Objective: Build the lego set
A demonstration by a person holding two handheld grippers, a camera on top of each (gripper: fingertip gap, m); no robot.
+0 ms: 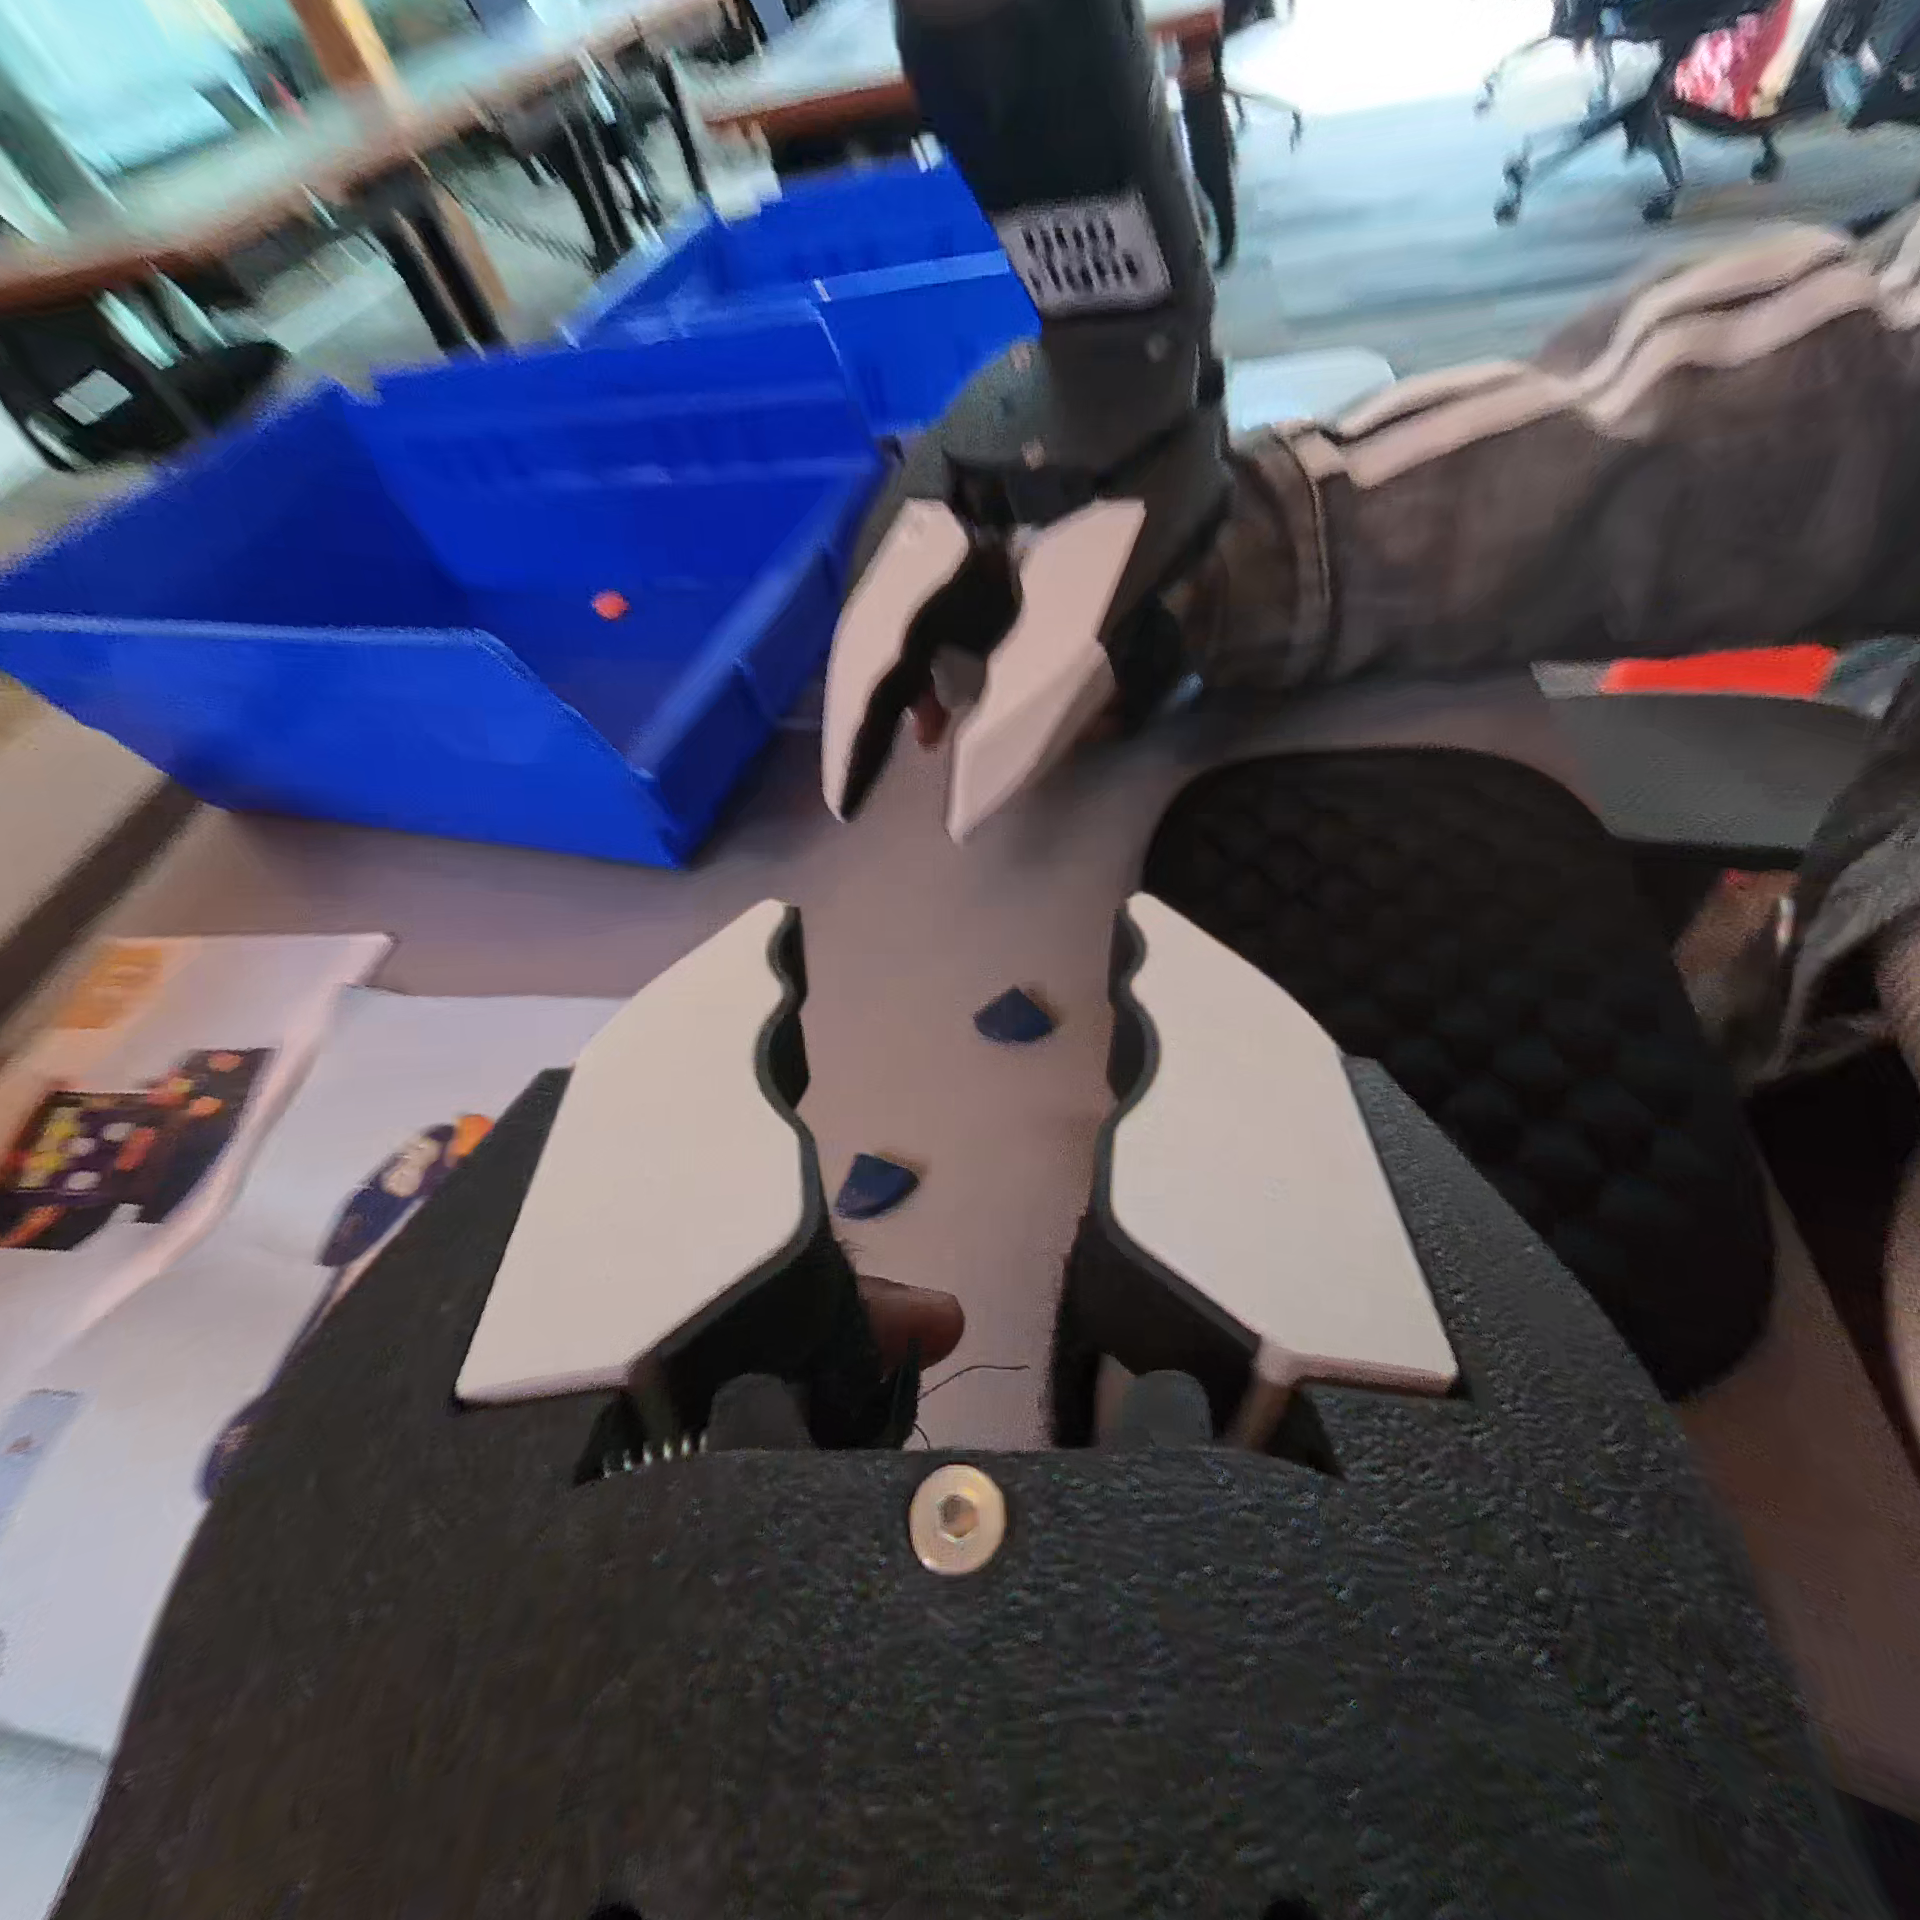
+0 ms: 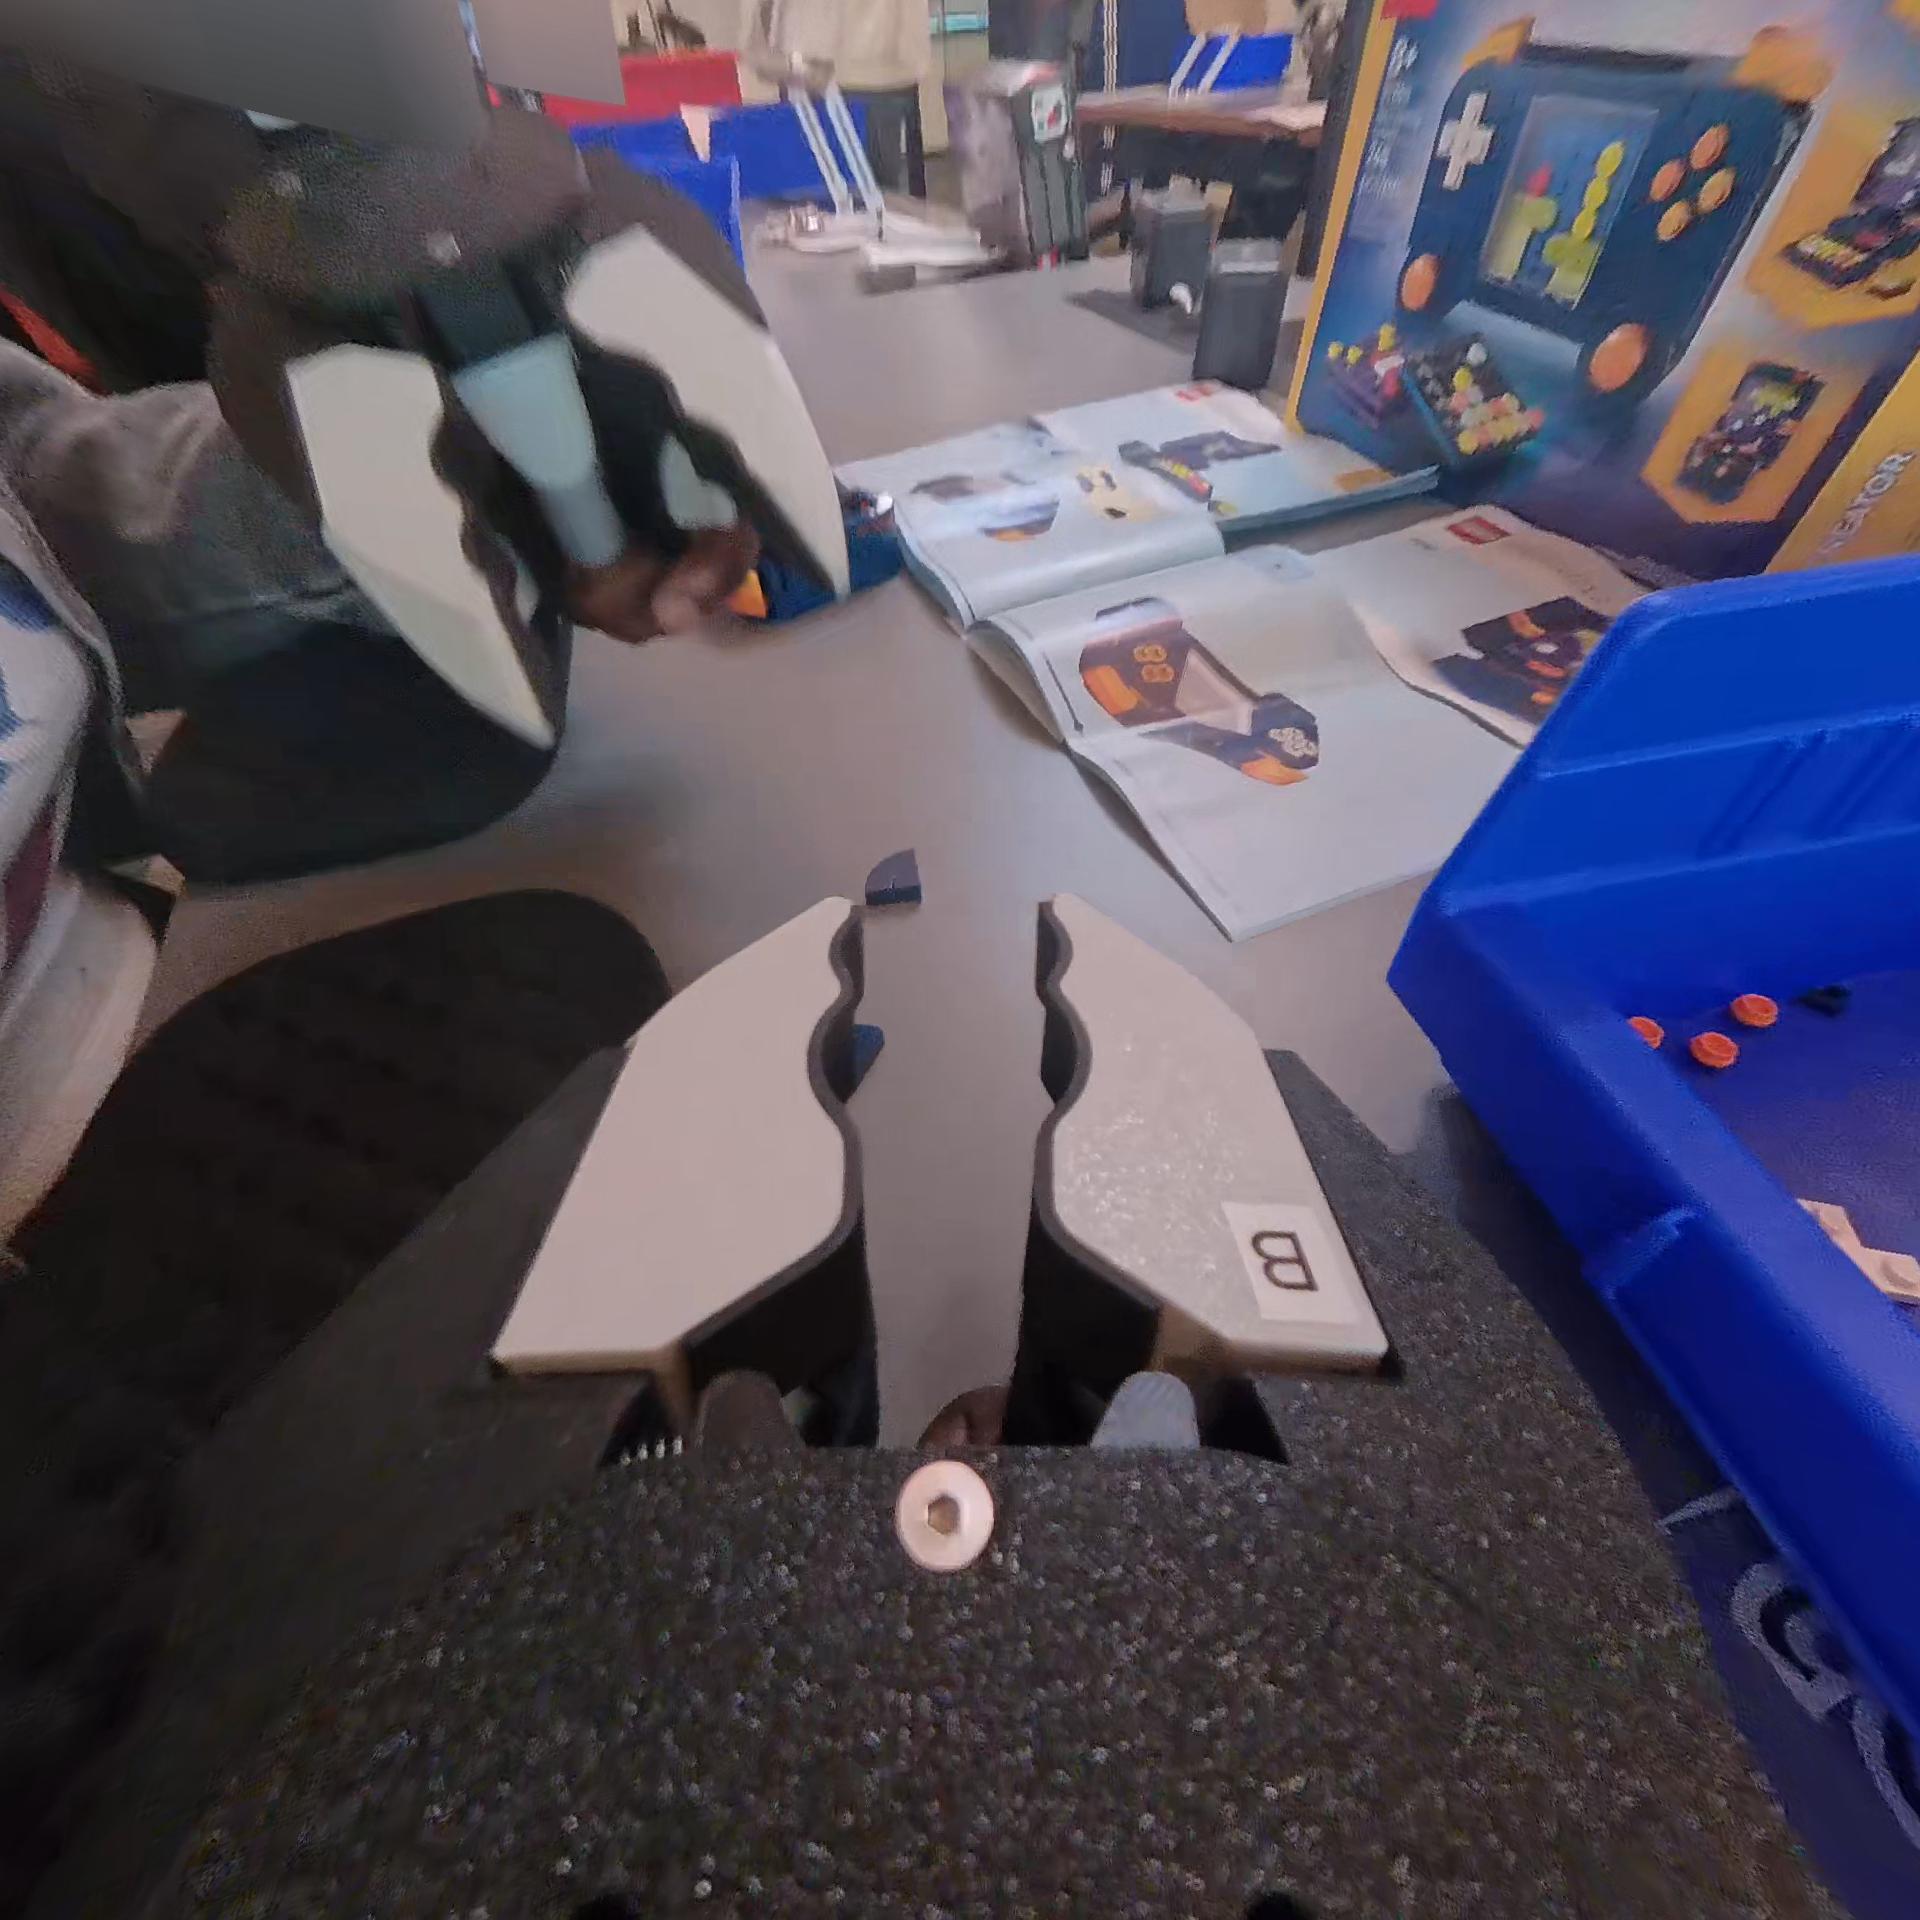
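The left gripper hangs over the grey bench with its fingers spread apart and nothing between them. Framed in that gap, on the bench surface, lie two small dark blue wedge-shaped lego pieces: one farther out, one closer in, apart from each other. Ahead, the right gripper points downward above the bench, its fingers also parted and empty.

From the right wrist view, the right gripper sits low over the bench with one dark blue piece just past its left fingertip and a second partly hidden behind that finger.

A blue divided bin stands to the side, holding a few small orange round studs and what looks like a tan plate near its front wall. Open instruction booklets lie flat on the bench, with the set's box upright behind them. A black textured pad rests on the bench beside the grippers. A small blue and orange build, blurred, sits behind the left gripper.
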